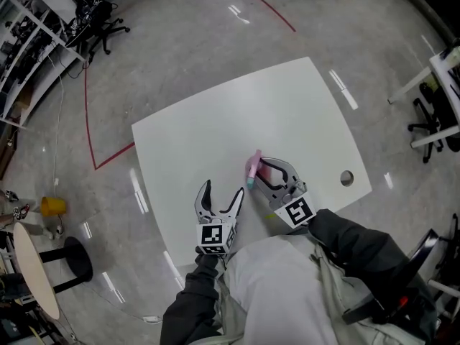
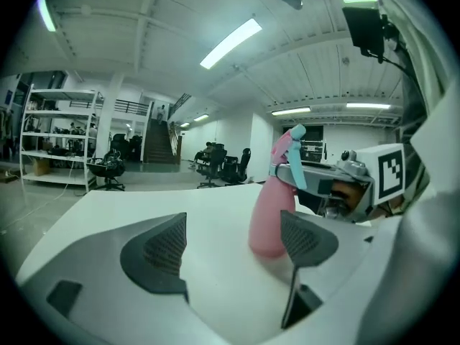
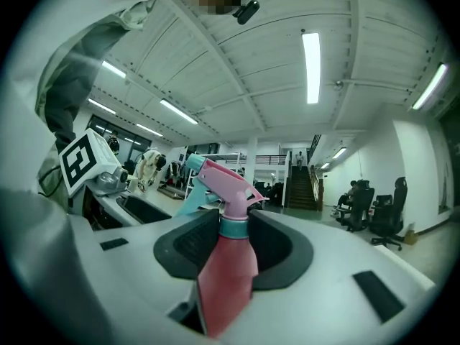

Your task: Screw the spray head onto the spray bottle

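A pink spray bottle (image 1: 253,167) with a pink spray head (image 3: 223,185), teal trigger and teal collar stands on the white table (image 1: 287,106). My right gripper (image 1: 260,172) is shut on it, its jaws clasping the body just below the collar (image 3: 233,226). In the left gripper view the bottle (image 2: 272,214) rests upright on the tabletop, beyond my right jaw. My left gripper (image 1: 224,189) is open and holds nothing, a little to the left of the bottle and nearer the table's front edge. Its marker cube (image 3: 83,160) shows in the right gripper view.
A round cable hole (image 1: 347,178) sits near the table's right corner. Left of the table on the floor stand a small round side table (image 1: 32,264) and a yellow object (image 1: 52,205). Office chairs (image 1: 108,20) and shelving (image 1: 29,27) lie further back.
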Demonstrator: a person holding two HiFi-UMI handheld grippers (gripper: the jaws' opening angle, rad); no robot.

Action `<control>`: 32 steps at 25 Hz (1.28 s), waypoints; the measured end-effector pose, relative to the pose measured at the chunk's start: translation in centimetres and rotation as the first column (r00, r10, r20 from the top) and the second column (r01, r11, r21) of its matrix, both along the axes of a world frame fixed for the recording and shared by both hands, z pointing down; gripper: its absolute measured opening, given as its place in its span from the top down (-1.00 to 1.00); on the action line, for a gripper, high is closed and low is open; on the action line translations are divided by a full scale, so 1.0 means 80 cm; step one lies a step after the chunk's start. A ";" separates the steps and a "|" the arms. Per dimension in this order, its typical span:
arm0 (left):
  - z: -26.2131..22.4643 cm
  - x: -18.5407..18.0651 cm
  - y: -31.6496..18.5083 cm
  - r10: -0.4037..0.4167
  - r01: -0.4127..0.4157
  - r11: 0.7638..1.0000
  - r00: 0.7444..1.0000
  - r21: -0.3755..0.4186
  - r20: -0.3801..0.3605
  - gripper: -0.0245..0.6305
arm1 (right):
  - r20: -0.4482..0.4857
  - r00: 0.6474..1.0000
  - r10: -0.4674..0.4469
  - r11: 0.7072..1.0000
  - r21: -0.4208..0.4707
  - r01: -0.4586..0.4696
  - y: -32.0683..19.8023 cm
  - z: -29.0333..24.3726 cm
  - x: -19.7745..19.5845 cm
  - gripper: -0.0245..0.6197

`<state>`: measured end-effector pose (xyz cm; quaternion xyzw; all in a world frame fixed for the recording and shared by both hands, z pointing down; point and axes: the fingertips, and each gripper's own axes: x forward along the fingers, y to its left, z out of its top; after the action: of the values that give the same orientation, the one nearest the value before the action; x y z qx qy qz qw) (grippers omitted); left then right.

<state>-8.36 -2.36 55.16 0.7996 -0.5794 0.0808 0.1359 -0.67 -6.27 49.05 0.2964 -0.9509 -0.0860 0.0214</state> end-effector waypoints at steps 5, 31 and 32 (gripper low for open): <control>-0.012 0.008 0.003 0.006 -0.006 0.999 1.000 0.035 -0.004 -0.37 | 0.050 0.999 0.020 0.999 -0.040 -0.018 0.000 0.004 0.006 0.39; -0.021 0.053 0.051 0.085 -0.084 0.996 0.996 0.017 -0.040 0.91 | -0.252 0.967 -0.018 0.989 -0.144 -0.019 0.077 0.062 0.078 0.88; -0.021 0.056 0.051 0.092 -0.091 0.996 0.995 0.015 -0.039 0.91 | -0.247 0.969 -0.010 0.988 -0.149 -0.028 0.076 0.061 0.080 0.88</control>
<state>-3.90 1.75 53.46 0.8275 -0.5400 0.0673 0.1382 5.70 -0.17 53.96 0.2853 -0.9433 -0.0498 0.1623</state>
